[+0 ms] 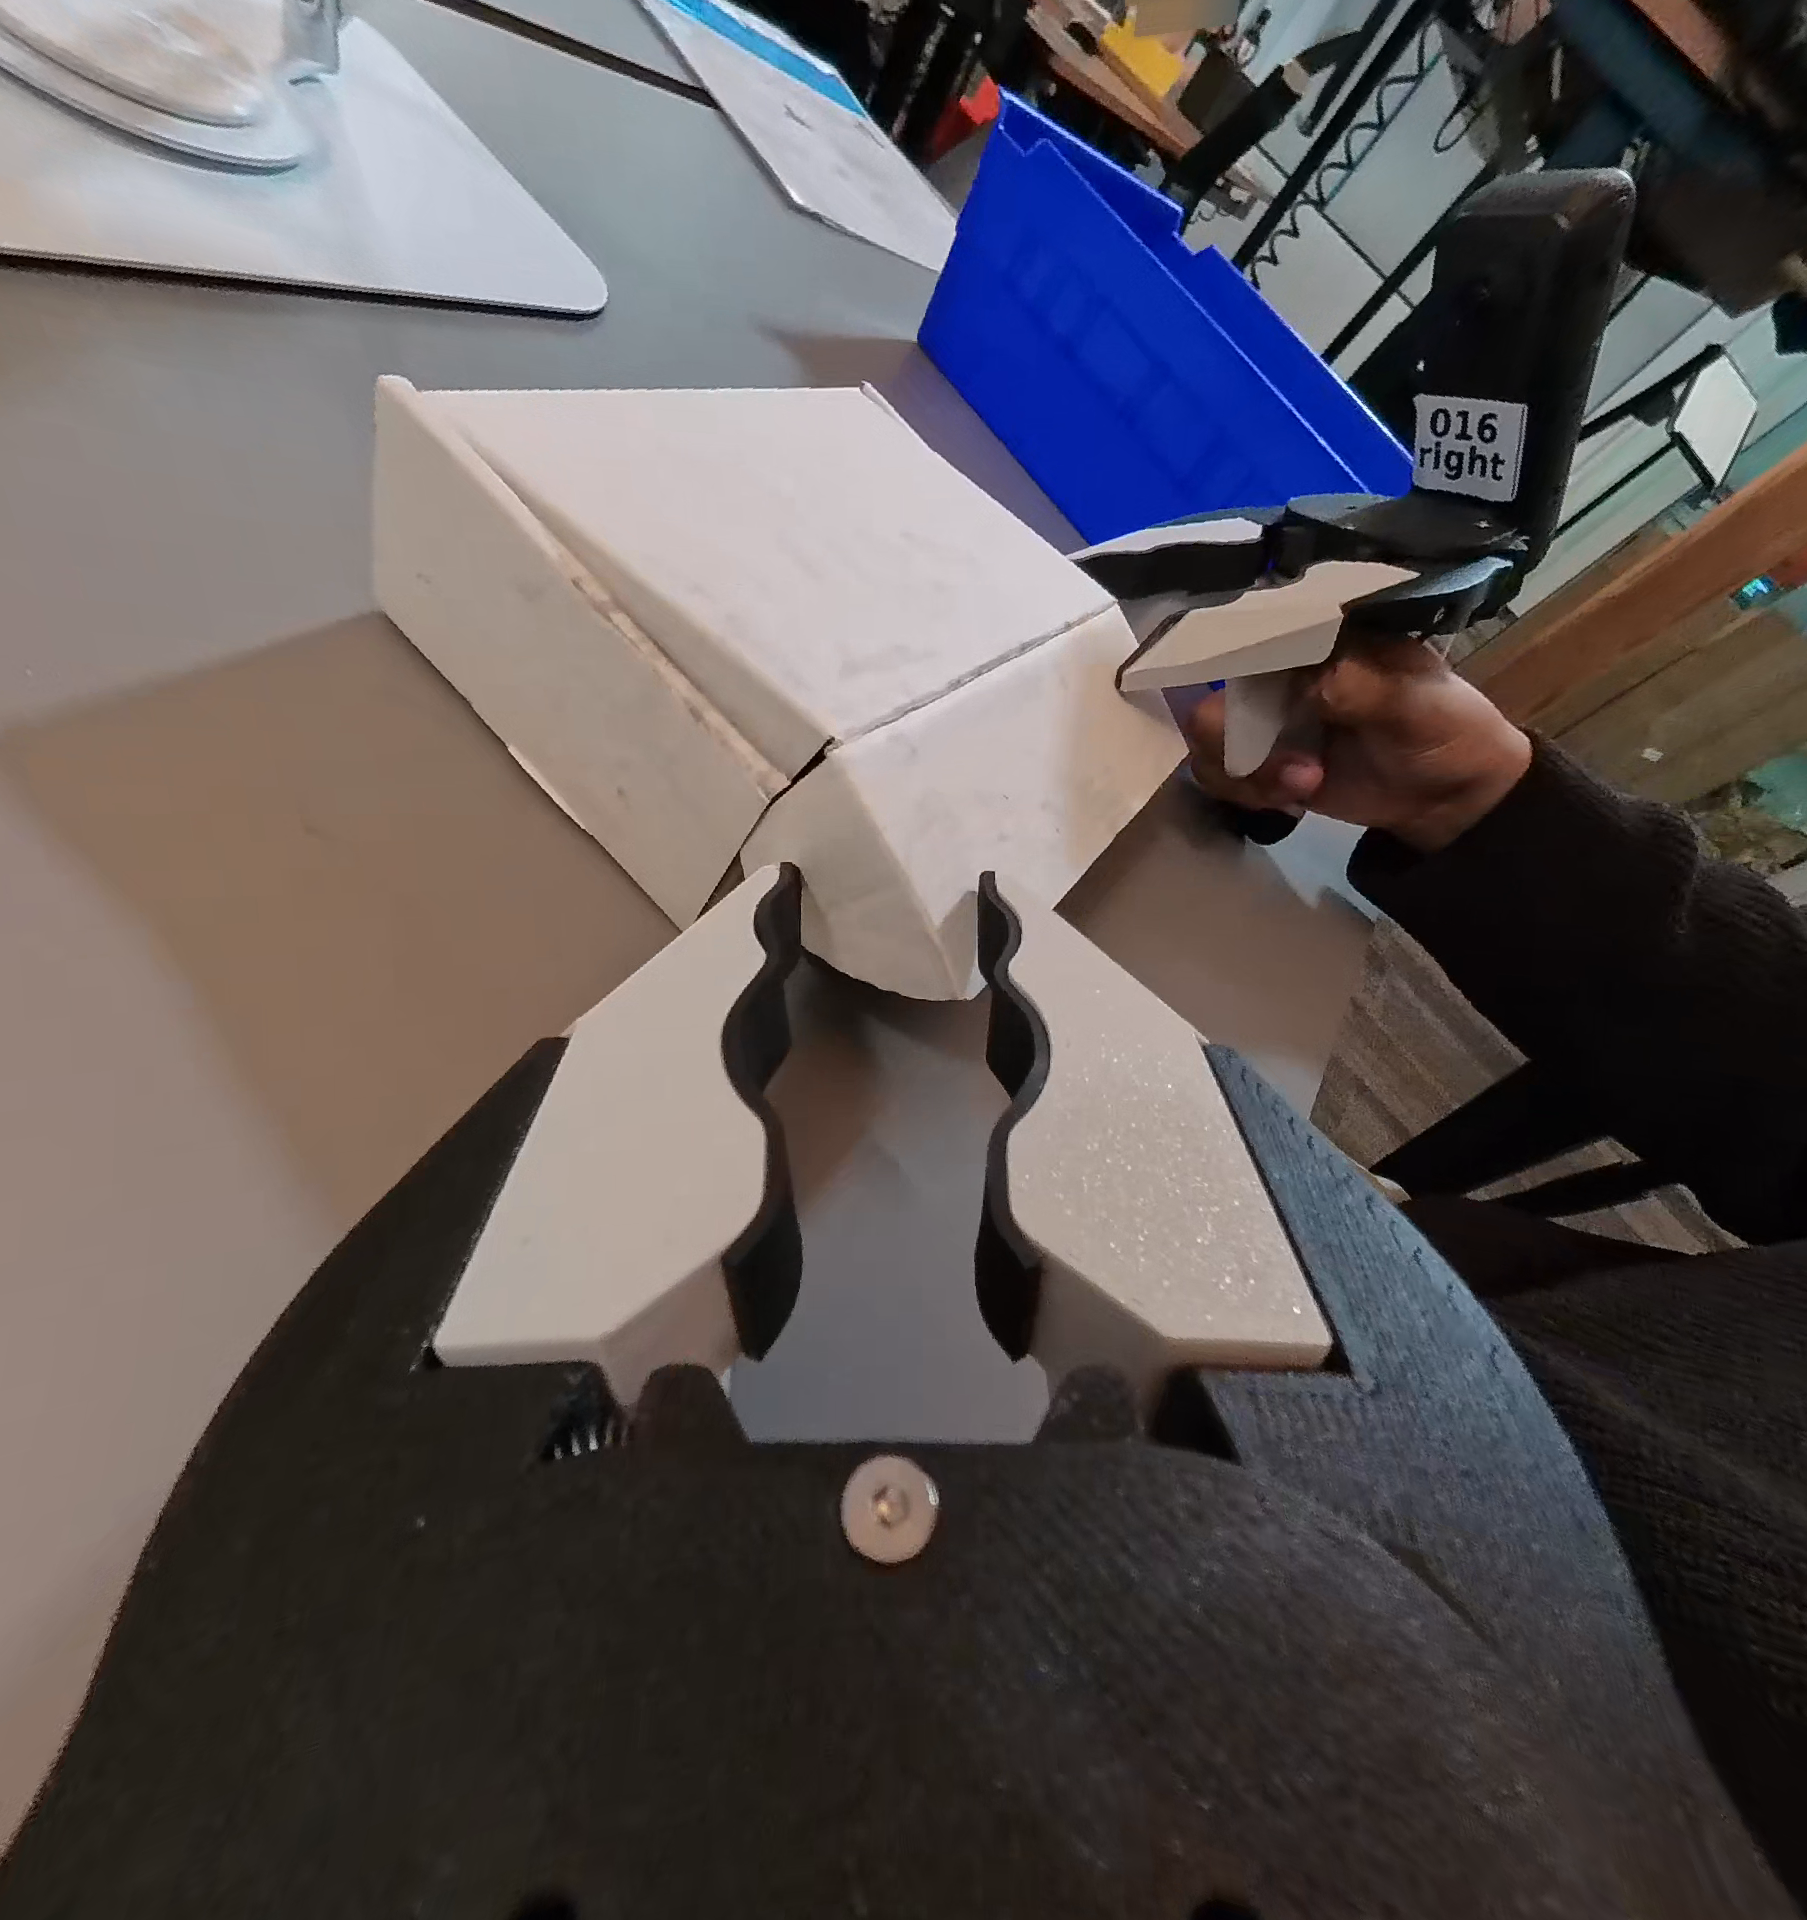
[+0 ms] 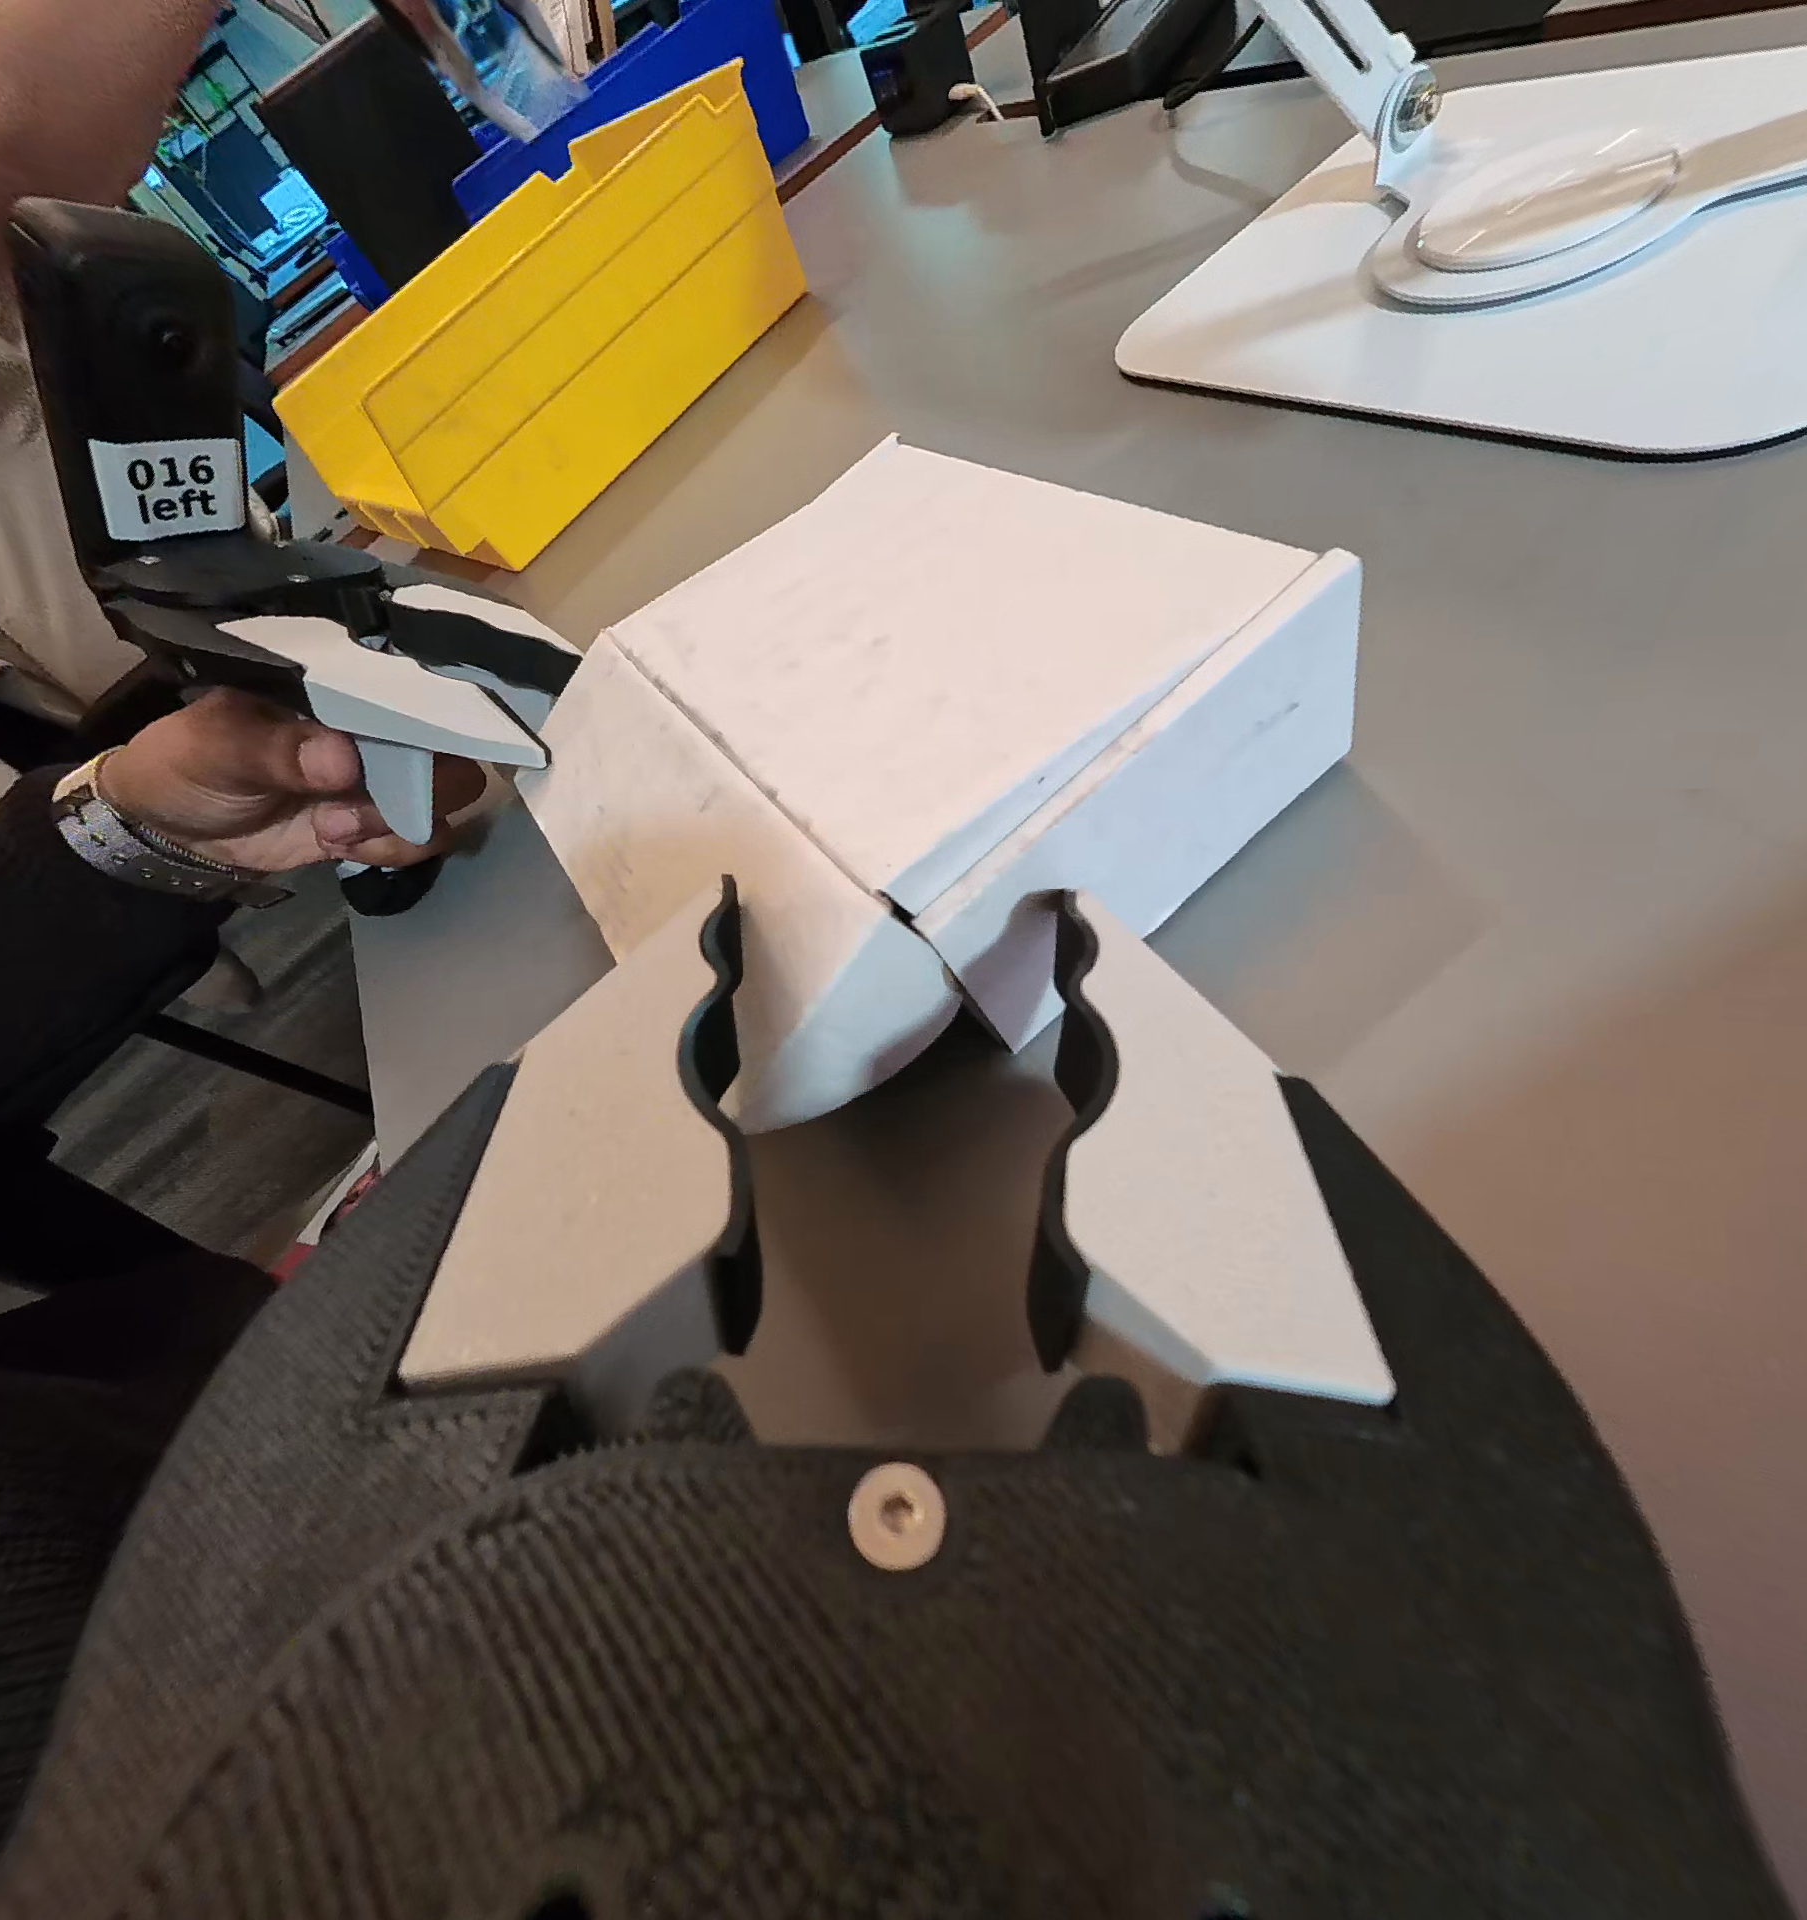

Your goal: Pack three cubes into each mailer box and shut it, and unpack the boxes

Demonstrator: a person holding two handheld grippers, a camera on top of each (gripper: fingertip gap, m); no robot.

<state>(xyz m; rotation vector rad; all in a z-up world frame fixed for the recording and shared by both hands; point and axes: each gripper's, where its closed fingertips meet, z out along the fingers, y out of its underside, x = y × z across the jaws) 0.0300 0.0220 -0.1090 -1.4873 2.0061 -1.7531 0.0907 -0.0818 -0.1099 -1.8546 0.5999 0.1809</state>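
A white mailer box (image 1: 774, 540) lies on the grey table (image 1: 203, 831) with its lid down and its front flap (image 1: 982, 758) sticking out towards the near edge. My left gripper (image 1: 886, 894) is open, its fingertips on either side of the flap's rounded left corner. My right gripper (image 2: 899, 914) is open too, astride the flap's rounded right corner (image 2: 857, 1049). Each gripper shows in the other's view, the right (image 1: 1112, 623) and the left (image 2: 561, 712), at opposite ends of the flap. The box (image 2: 982, 665) hides its inside. I see no cubes.
A blue bin (image 1: 1138, 343) stands behind the box on the right side. A yellow bin (image 2: 566, 343) stands on the left side, with another blue bin (image 2: 670, 83) behind it. A white monitor stand base (image 2: 1501, 312) lies at the back. The table edge (image 2: 369, 1039) runs close under both grippers.
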